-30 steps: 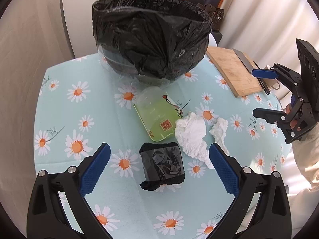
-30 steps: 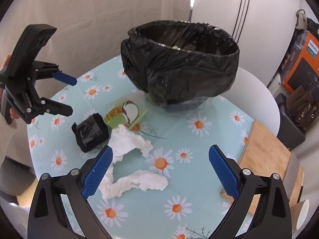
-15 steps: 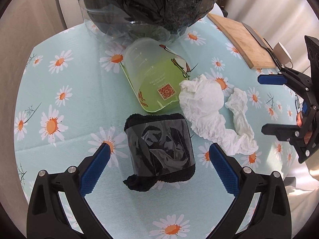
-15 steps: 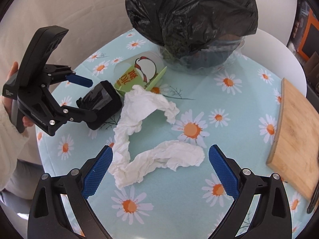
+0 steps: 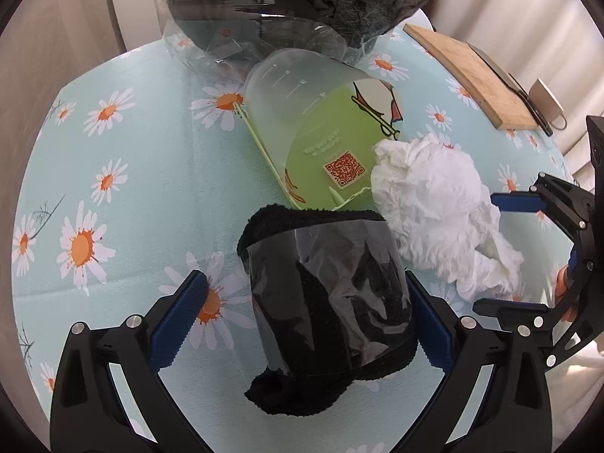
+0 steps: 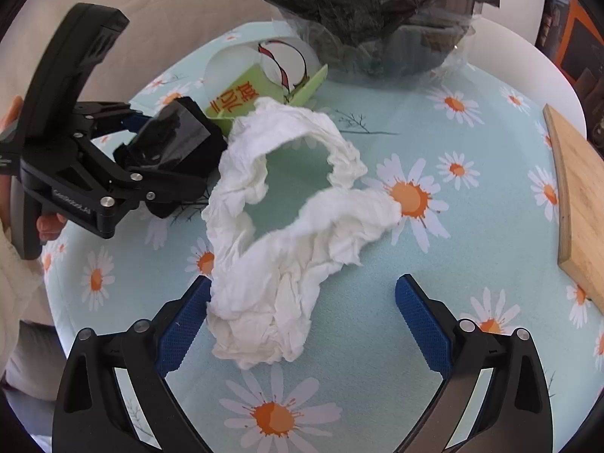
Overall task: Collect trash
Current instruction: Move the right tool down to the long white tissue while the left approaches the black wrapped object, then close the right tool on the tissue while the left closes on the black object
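Claws spread wide, both hands are poised over litter on a daisy-print desk (image 6: pixel 472 226). Nearest the left claw (image 5: pixel 302 319), a black bundle (image 5: pixel 324 294) wrapped in film sits between the parted blue pads, the right pad touching or just beside it, the left pad apart; nothing is grasped yet. Nearest the right claw (image 6: pixel 302 315), likewise released, lies a crumpled white tissue (image 6: pixel 287 222), its near end against the left pad while the right pad stands clear. Just beyond the bundle, a flattened green cup (image 5: pixel 321 132) lies on its side, touching the tissue. Farther back stands the black-bagged bin (image 6: pixel 377 11), its base wrapped in clear plastic. A wooden board (image 6: pixel 577 204) rests at the far right.

The step in hand appears to be the pickup of the first pieces. Next, each claw would need to close firmly on its item, lift clear of the cup, and carry it up over the bin's rim.
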{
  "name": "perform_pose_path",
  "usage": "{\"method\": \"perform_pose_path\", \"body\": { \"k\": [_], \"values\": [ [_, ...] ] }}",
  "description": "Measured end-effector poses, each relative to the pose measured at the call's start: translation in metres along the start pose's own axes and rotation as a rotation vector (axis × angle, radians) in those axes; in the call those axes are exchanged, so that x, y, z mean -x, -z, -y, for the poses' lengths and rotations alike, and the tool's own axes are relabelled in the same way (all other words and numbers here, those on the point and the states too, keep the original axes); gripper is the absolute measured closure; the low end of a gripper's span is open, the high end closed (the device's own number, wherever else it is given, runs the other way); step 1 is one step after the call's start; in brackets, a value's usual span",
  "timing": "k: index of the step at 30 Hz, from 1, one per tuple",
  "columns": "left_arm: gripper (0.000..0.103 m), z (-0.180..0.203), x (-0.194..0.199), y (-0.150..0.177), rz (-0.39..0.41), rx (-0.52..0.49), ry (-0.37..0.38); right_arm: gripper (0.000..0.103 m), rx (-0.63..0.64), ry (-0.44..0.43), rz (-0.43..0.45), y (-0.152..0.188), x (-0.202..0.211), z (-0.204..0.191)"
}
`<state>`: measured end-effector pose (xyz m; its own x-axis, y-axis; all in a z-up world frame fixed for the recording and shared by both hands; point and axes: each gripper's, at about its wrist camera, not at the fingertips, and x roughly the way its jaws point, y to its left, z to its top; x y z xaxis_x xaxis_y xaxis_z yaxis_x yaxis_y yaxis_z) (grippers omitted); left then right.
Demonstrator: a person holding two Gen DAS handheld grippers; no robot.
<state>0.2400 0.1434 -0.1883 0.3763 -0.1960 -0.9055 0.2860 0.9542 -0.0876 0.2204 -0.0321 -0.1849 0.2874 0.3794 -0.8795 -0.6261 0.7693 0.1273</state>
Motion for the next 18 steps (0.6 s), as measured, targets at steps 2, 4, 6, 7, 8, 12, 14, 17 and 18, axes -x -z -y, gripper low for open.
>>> {"method": "perform_pose_path", "body": {
  "k": [2, 4, 6, 7, 8, 12, 14, 17, 18],
  "values": [
    [0.006, 0.012, -0.006, 0.001, 0.002, -0.08, -0.058, 0.007, 0.027, 0.048, 0.009, 0.0, -0.003, -0.008],
    [0.004, 0.017, -0.007, 0.003, 0.037, -0.103, -0.07, 0.007, 0.055, 0.083, 0.021, 0.001, -0.006, -0.014],
    [0.004, 0.015, -0.007, 0.005, 0.061, -0.112, -0.061, 0.007, 0.047, 0.08, 0.033, 0.0, -0.008, -0.011],
    [0.004, 0.014, -0.007, 0.006, 0.069, -0.113, -0.056, 0.007, 0.052, 0.08, 0.042, 0.0, -0.008, -0.009],
    [0.004, 0.014, -0.006, 0.006, 0.076, -0.11, -0.055, 0.007, 0.056, 0.079, 0.051, 0.001, -0.008, -0.009],
    [0.004, 0.015, -0.007, 0.006, 0.093, -0.109, -0.055, 0.007, 0.052, 0.078, 0.048, 0.0, -0.008, -0.005],
    [0.004, 0.014, -0.006, 0.007, 0.096, -0.106, -0.054, 0.007, 0.049, 0.081, 0.035, -0.002, -0.008, -0.005],
    [0.004, 0.011, -0.003, 0.011, 0.104, -0.094, -0.054, 0.007, 0.054, 0.083, 0.031, -0.004, -0.009, -0.005],
    [0.004, 0.011, -0.003, 0.012, 0.105, -0.087, -0.059, 0.007, 0.056, 0.083, 0.034, -0.004, -0.009, -0.005]
  ]
}}
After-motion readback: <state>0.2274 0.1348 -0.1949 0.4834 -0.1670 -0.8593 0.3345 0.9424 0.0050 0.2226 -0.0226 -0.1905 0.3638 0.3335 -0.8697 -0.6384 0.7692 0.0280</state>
